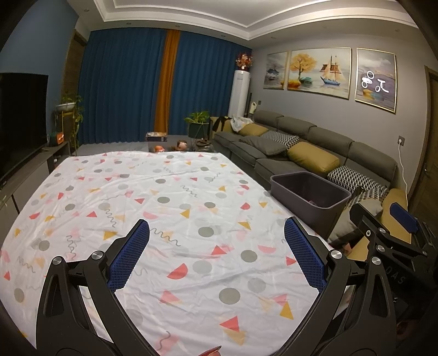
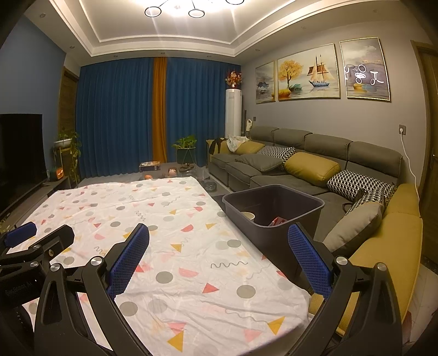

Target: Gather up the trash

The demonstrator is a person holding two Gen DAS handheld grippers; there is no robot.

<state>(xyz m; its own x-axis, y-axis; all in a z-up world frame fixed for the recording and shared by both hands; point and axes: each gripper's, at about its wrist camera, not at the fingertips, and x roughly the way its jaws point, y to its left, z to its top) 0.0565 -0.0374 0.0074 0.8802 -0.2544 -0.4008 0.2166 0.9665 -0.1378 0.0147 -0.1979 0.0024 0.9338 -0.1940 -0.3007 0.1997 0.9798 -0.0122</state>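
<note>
2 tongs, left tongs (image 1: 216, 232) and right tongs (image 2: 219, 237), spread wide, empty, over patterned tablecloth (image 1: 169, 197), grey bin (image 2: 273, 202) alongside.

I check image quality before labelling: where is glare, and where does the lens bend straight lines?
Right wrist view: the ceiling lamp blows out to white glare. Both views: lamp reflections spot the rightmost painting, the ceiling moulding bows, corners go black. Dim, warm light throughout.
</note>
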